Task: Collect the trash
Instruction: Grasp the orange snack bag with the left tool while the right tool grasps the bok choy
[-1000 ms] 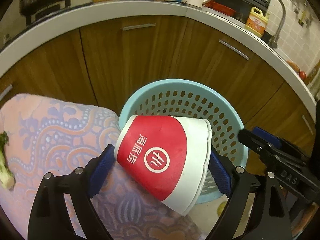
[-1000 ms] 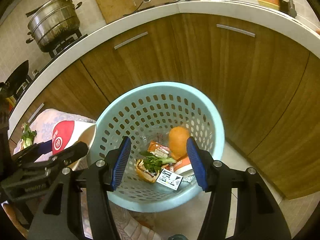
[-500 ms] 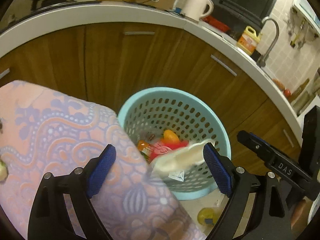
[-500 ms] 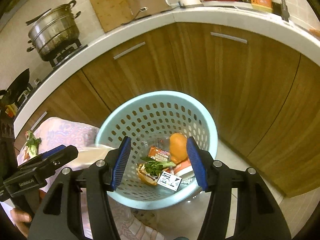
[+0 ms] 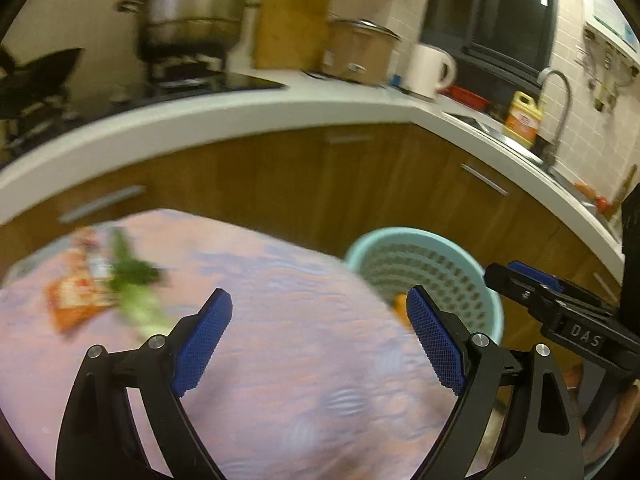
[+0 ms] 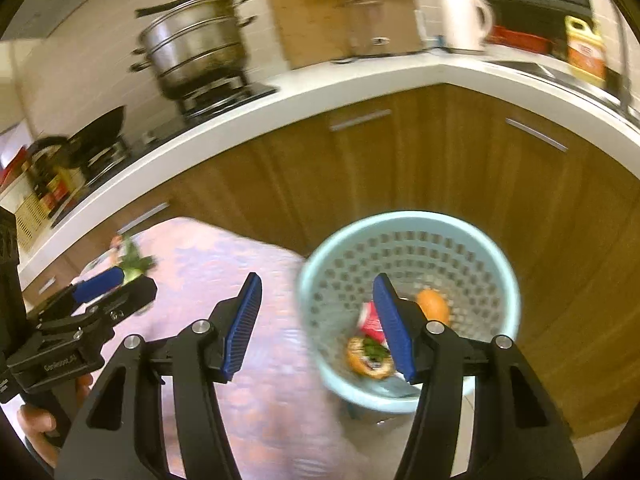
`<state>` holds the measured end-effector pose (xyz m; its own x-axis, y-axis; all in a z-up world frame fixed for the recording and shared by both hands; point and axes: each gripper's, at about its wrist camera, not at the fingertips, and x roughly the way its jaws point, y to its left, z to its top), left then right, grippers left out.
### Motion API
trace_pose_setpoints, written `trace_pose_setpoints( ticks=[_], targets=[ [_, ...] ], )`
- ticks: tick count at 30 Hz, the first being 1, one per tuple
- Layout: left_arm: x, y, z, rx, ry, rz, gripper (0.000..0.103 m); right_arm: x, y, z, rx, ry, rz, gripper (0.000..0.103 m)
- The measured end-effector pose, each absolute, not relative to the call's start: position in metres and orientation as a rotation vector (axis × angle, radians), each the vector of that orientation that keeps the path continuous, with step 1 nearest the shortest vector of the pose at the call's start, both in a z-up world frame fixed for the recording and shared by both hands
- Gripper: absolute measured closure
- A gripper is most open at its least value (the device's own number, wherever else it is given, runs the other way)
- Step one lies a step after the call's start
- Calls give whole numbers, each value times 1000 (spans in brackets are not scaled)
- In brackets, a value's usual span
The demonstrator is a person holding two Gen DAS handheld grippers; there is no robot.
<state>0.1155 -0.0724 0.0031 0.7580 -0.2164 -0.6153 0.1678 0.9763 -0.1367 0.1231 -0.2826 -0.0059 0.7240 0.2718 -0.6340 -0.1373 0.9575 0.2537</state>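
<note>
My left gripper (image 5: 319, 296) is open and empty above a pink patterned tablecloth (image 5: 304, 384). Blurred on the cloth at the far left lie a green leafy vegetable scrap (image 5: 132, 280) and an orange wrapper (image 5: 70, 302). The light blue perforated basket (image 5: 436, 276) stands on the floor to the right of the table. My right gripper (image 6: 317, 280) is open with nothing between its fingers, near the basket (image 6: 404, 218). Inside the basket I see a red-and-white cup (image 6: 370, 318), an orange (image 6: 432, 306) and other scraps. The left gripper (image 6: 116, 284) appears at the left of the right wrist view.
Wooden cabinet doors (image 6: 460, 168) under a white counter (image 5: 240, 112) close off the back. A steel steamer pot (image 5: 192, 12), a cutting board (image 5: 292, 20), a white kettle (image 5: 428, 68) and a sink tap (image 5: 556, 92) sit on the counter. A hand (image 6: 36, 424) holds the left gripper.
The left gripper let go of the red-and-white cup, which fell into the basket. Both grippers then rose and swung left, so the table and its scraps came into view.
</note>
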Motion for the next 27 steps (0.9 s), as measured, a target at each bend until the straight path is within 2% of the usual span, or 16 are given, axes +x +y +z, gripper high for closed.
trace_pose_setpoints(
  ticks=[7,15,27],
  targets=[
    [92,18,12,-126,643,-38,16,122,-198,7,82,704,338,49],
    [99,97,2,-187,662,85,17,127,-114,-8,-40,722,497,49],
    [142,129,-24,-275,714,56,18,169,-41,-46,-157,781,576,49]
  ],
)
